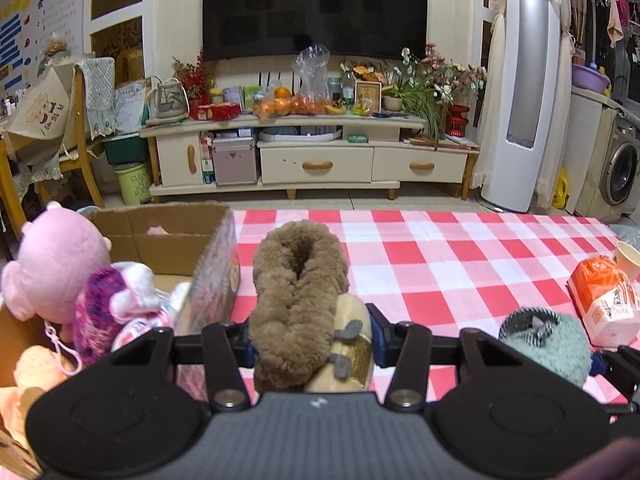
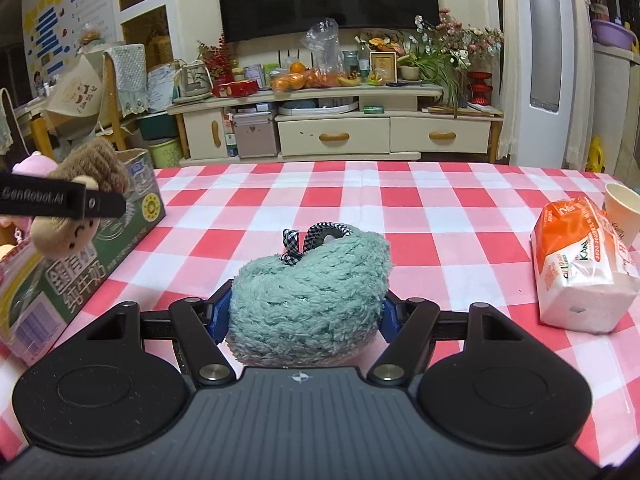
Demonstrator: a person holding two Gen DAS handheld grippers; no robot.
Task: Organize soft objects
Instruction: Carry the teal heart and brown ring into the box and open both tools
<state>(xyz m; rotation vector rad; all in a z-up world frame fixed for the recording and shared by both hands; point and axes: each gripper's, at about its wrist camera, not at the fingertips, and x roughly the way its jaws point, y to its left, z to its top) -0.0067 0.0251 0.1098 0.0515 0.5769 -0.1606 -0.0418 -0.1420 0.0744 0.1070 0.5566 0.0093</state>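
Now, what things feel like: the brown plush toy (image 1: 298, 300) is curly and fluffy, with a smooth tan face part on its right side. The teal plush toy (image 2: 310, 294) is round and shaggy like a ball of wool.
Teal toy's looks: it has a small black-and-white checked ribbon (image 2: 294, 246) on top.
Brown toy's looks: from the right wrist camera it shows a little tan face with dot eyes.
Left gripper (image 1: 312, 338): it is squeezing the brown plush toy, with blue pads pressing both sides. The toy sticks up and forward from between the fingers.
Right gripper (image 2: 306, 314): it is squeezing the teal plush toy, which bulges out over the blue pads.
Box: a cardboard box (image 1: 168, 240) sits just left of the left gripper. Inside are a pink plush toy (image 1: 56, 260) and a purple-and-white plush toy (image 1: 116, 300).
Tabletop: the checked cloth (image 2: 420, 216) is red, pink and white squares, spread ahead of both grippers.
Off to the right: an orange-and-white tissue pack (image 2: 580, 268) lies right of the right gripper, with a paper cup (image 2: 622, 208) just behind it.
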